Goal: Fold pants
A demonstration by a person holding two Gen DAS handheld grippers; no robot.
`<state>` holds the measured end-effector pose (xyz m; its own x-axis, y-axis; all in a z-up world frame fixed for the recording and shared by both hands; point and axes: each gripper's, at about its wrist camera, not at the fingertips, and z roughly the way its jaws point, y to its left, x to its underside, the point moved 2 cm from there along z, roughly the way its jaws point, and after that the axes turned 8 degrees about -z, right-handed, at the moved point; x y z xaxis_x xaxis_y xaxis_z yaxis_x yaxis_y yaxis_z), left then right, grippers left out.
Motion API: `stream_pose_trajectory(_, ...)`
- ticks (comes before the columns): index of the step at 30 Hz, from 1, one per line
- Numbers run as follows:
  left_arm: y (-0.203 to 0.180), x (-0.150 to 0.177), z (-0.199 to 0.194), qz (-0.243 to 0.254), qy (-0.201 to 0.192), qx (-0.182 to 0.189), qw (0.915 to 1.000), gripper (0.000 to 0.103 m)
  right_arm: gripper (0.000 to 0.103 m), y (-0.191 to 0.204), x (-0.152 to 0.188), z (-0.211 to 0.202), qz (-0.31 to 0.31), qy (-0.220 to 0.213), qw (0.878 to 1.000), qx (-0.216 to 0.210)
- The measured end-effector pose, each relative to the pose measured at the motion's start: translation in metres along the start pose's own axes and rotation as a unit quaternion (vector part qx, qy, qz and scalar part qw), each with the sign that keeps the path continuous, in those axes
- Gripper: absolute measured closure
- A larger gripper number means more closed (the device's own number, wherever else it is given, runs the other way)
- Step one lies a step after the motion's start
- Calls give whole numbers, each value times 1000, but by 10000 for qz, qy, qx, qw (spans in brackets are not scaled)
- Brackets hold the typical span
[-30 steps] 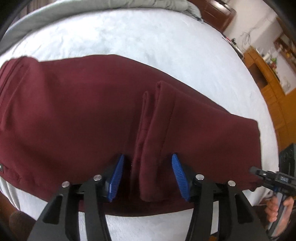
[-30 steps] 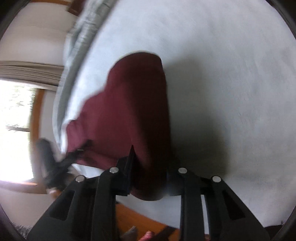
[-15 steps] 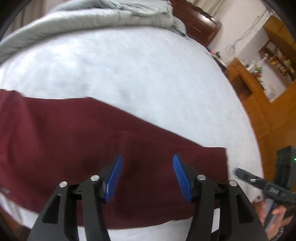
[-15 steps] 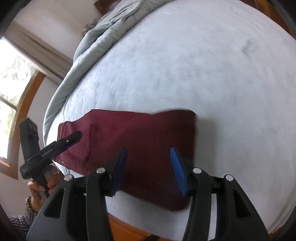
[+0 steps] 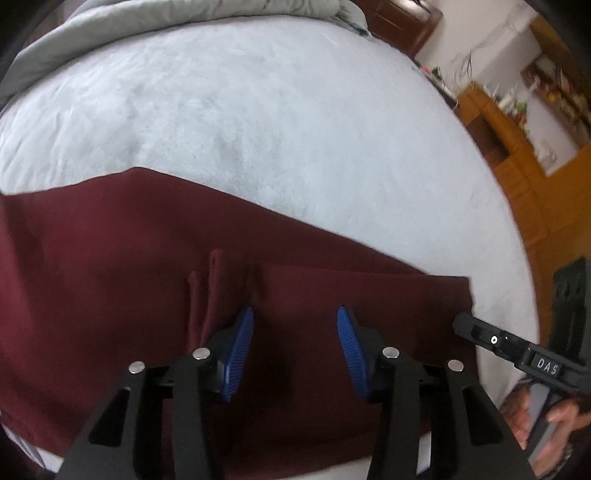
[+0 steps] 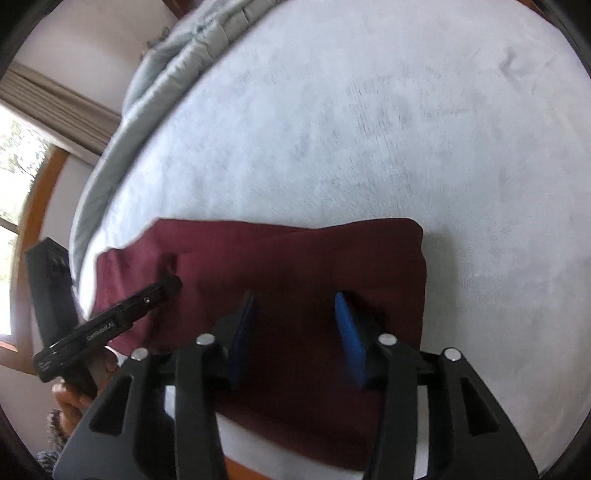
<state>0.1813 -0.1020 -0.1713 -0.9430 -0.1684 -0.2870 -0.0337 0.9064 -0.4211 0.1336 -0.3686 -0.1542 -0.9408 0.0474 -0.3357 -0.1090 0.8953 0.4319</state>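
Observation:
Dark red pants (image 5: pixel 110 280) lie folded on the white bed, near its front edge; they also show in the right wrist view (image 6: pixel 295 266). My left gripper (image 5: pixel 294 332) is open and empty, just above the cloth beside a raised crease (image 5: pixel 210 291). My right gripper (image 6: pixel 295 321) is open and empty over the right, folded end of the pants. The right gripper's tip shows in the left wrist view (image 5: pixel 480 330), and the left gripper's tip shows in the right wrist view (image 6: pixel 162 291) over the pants' left part.
The white bed cover (image 5: pixel 280 122) stretches far beyond the pants. A grey quilt (image 5: pixel 147 22) is bunched at the bed's far edge. Wooden furniture (image 5: pixel 517 147) stands to the right of the bed. A window (image 6: pixel 14 206) is at the left.
Both grippers have let go of the pants and opened. The cloth has dropped flat onto the bed, and both grippers have drawn back a little over it.

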Motion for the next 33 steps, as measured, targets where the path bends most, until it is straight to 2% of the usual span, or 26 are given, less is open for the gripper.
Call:
stream_pose_trajectory(1, 5, 2, -10, -45, -35, -3, 10000, 49, 47, 5, 2, -10, -57, -118, 9999, -16)
stream_pose_trajectory(2, 14, 5, -27, -87, -152, -99, 9998, 38, 42, 10, 6, -19, -135, -203, 9997, -8)
stream_pose_trajectory(3, 22, 5, -37, -96, -244, -140, 9996, 35, 42, 17, 10, -27, -239, -285, 9993, -10)
stream_pose_trajectory(6, 67, 17, -81, -233, -471, -373, 9979, 35, 41, 34, 20, -37, -431, -364, 9983, -144)
stream_pose_trajectory(8, 113, 27, -108, -592, -527, -662, 9947, 34, 41, 45, 25, -32, -449, -310, 9982, -252)
stream_pose_trajectory(11, 181, 45, -147, -1291, -651, -923, 9852, 34, 40, 58, 29, -18, -539, -220, 9976, -367)
stream_pose_trajectory(14, 240, 63, -172, -1945, -790, -1077, 9718, 34, 40, 75, 31, 1, -673, -66, 9972, -308)
stream_pose_trajectory(16, 263, 71, -175, -2326, -827, -869, 9651, 34, 40, 81, 32, 9, -698, 6, 9971, -293)
stream_pose_trajectory(19, 296, 79, -165, -2950, -773, -264, 9520, 34, 40, 84, 31, 22, -698, 153, 9972, -210)
stream_pose_trajectory(22, 313, 83, -153, -3243, -845, 193, 9420, 35, 40, 83, 34, 30, -674, 253, 9973, -114)
stream_pose_trajectory(24, 320, 82, -144, -3350, -893, 242, 9377, 36, 40, 82, 35, 32, -679, 259, 9973, -78)
stream_pose_trajectory(26, 321, 80, -137, -3390, -950, 370, 9352, 35, 39, 83, 35, 33, -690, 253, 9973, -70)
stream_pose_trajectory(30, 327, 83, -134, -3515, -996, 377, 9301, 34, 36, 84, 35, 38, -739, 275, 9969, 10)
stream_pose_trajectory(31, 323, 84, -137, -3461, -1051, 358, 9316, 36, 36, 85, 36, 39, -762, 272, 9967, 31)
stream_pose_trajectory(33, 313, 82, -145, -3288, -1230, 543, 9348, 48, 34, 87, 36, 40, -820, 279, 9962, 75)
